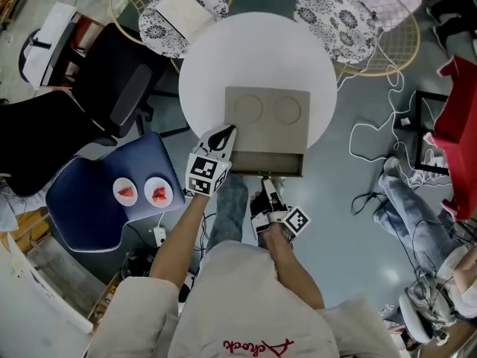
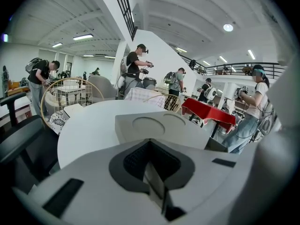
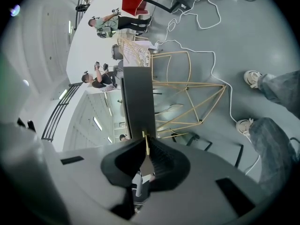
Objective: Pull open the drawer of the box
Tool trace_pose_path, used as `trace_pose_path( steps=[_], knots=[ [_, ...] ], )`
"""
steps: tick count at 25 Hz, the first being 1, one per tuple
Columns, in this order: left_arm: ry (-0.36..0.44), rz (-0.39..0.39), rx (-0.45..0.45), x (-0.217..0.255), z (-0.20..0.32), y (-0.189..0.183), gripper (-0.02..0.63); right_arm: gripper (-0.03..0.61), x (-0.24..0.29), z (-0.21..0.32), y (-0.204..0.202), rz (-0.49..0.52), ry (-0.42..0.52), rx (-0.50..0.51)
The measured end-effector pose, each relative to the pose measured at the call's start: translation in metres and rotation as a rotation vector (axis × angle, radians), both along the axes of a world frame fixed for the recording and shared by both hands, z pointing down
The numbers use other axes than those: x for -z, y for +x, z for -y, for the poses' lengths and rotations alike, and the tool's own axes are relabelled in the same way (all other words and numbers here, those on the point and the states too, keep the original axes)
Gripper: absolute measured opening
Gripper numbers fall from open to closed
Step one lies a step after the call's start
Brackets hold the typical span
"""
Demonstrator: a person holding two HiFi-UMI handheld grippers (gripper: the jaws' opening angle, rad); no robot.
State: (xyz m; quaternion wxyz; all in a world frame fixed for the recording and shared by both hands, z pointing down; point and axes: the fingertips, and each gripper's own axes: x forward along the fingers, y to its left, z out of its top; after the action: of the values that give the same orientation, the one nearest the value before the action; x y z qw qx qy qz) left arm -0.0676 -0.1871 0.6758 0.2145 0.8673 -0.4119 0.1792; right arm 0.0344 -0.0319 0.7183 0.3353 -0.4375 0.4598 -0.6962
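A grey-beige box (image 1: 267, 116) with two round recesses in its top stands on the round white table (image 1: 209, 73). Its drawer (image 1: 266, 163) sticks out from the front, past the table's edge. My right gripper (image 1: 266, 187) is below the drawer, shut on the thin gold handle (image 3: 146, 143) of the dark drawer front (image 3: 138, 102). My left gripper (image 1: 226, 135) is at the box's front left corner, jaws shut with nothing between them. In the left gripper view the box (image 2: 159, 128) lies just ahead of the tips.
Two wire chairs with patterned cushions (image 1: 182, 13) (image 1: 339, 21) stand behind the table. A black office chair (image 1: 112, 88) and a blue seat with two small bowls (image 1: 141, 192) are at the left. Cables (image 1: 373, 140) and a seated person's legs (image 1: 417, 207) are at the right.
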Motion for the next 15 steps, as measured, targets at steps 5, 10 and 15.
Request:
trace_pose_path(
  steps=[5, 10, 15],
  knots=[
    [0.004, -0.003, 0.006, 0.001, -0.001, -0.002, 0.011, 0.037, -0.003, -0.016, -0.002, -0.005, -0.011, 0.001],
    [0.005, -0.004, 0.011, 0.0, 0.0, -0.002, 0.011, 0.037, -0.003, -0.022, -0.003, -0.002, -0.012, 0.002],
    [0.004, -0.004, 0.012, 0.001, 0.002, 0.0, 0.011, 0.037, 0.0, -0.02, -0.001, 0.015, -0.015, -0.006]
  ],
)
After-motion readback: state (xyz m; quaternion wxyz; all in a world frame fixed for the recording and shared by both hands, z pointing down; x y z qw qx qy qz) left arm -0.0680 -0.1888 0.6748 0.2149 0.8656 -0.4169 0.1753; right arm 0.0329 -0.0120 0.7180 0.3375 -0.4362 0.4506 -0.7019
